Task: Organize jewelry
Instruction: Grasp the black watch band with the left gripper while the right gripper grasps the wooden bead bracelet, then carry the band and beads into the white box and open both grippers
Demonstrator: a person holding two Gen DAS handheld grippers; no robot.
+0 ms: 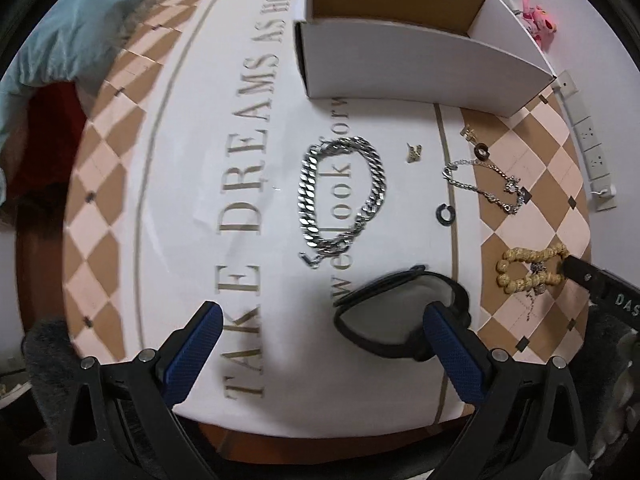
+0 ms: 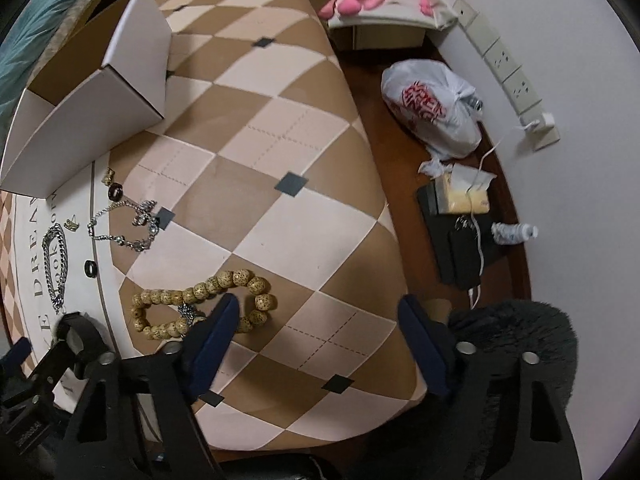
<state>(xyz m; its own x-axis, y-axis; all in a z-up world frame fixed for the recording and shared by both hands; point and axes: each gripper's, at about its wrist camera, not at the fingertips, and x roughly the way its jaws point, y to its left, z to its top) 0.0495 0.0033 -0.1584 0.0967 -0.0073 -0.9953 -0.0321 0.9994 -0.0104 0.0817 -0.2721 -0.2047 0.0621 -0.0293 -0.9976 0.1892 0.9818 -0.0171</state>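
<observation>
- You are holding the left gripper [image 1: 320,336] spread wide, nothing grasped, over black glasses [image 1: 400,312].
- Right gripper [image 2: 320,320], also released, is straddling the bead bracelet [image 2: 204,304] near its left finger.
- Beads probably light, loose, rolling; pinch across one strand.
- Box [image 2: 92,100] is sitting far left.

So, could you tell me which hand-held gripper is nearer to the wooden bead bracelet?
Right: the right hand-held gripper has one finger beside the wooden bead bracelet; the left hand-held gripper sits by the sunglasses.
</observation>
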